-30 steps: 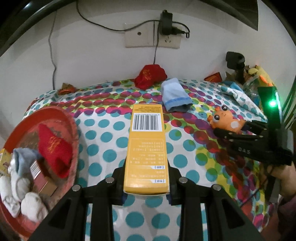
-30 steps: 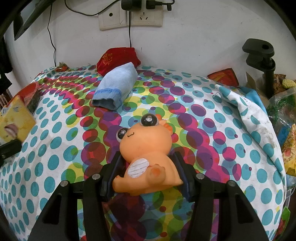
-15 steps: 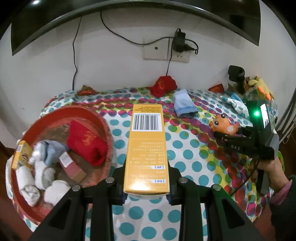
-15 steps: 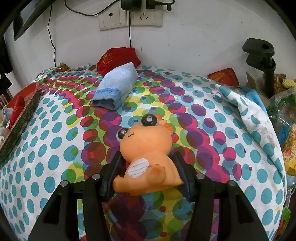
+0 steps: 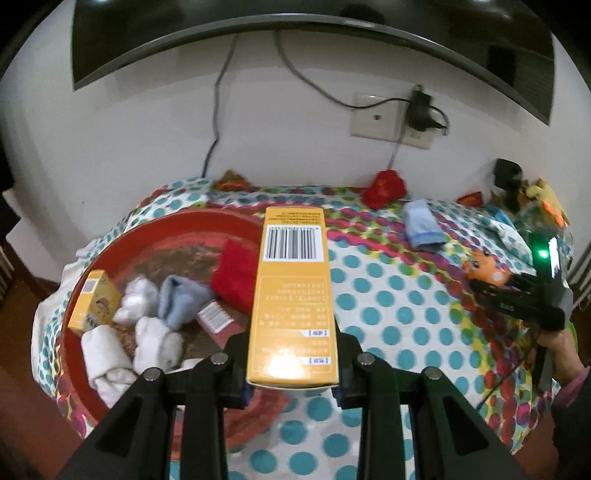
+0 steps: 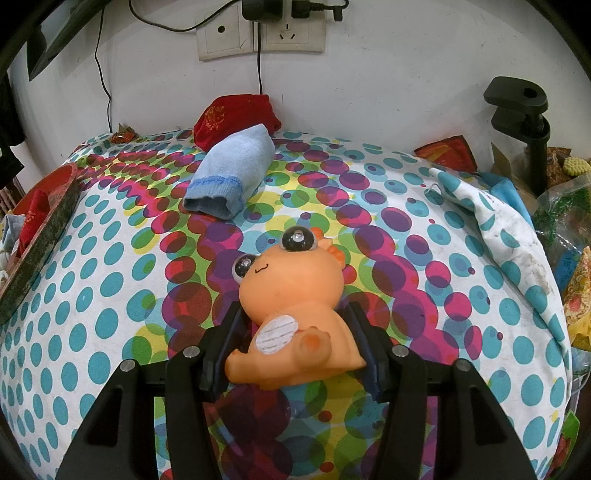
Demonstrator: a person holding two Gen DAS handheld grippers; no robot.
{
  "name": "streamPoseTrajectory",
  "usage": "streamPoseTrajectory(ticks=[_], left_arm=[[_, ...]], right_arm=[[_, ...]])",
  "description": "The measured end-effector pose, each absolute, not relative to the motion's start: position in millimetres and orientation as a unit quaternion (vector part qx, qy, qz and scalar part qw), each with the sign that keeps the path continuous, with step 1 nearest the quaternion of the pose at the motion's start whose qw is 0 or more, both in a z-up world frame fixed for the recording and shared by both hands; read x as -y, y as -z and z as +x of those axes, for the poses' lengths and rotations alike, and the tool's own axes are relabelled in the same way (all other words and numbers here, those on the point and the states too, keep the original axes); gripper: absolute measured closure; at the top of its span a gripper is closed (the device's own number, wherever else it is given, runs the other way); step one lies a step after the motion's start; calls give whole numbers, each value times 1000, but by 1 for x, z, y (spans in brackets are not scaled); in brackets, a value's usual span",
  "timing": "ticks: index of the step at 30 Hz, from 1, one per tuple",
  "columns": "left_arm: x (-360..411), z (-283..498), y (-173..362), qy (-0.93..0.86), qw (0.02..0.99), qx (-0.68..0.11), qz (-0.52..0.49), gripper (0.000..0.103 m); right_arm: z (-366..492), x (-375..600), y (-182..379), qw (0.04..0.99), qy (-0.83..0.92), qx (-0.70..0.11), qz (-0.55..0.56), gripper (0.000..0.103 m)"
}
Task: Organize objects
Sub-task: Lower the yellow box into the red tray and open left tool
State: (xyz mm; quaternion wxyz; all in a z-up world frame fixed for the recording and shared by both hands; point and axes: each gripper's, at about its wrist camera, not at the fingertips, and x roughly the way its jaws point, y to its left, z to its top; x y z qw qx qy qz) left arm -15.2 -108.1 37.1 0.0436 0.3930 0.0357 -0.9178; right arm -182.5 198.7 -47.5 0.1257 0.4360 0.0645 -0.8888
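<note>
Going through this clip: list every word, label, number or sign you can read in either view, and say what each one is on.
Nothing can be read for certain.
Yellow box in the left claw: barcode and printed lines, too small and blurred.
Small yellow box in the red tray: barcode, unreadable.
Red box in the tray: white label, blurred.
Right claw body: white lettering, blurred.
Red pouch: gold emblem, not legible.
Orange toy in the right claw: no text.

wall (image 5: 147, 147): white | wall socket (image 6: 258, 37): plugged | tablecloth (image 6: 110, 295): polka-dot | screen (image 5: 295, 29): dark
</note>
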Motion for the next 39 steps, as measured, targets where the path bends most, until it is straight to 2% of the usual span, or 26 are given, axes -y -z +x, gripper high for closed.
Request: streamPoseTrajectory(ticks=[21,39], left_arm=[[204,-22,-17,904,128,-43,406,73],[253,-38,-2,895,135,-81,418,72]], right_arm=[[-183,-199,48,125,889,-65,436,50],[-183,-199,47,124,889,-65,436,47]])
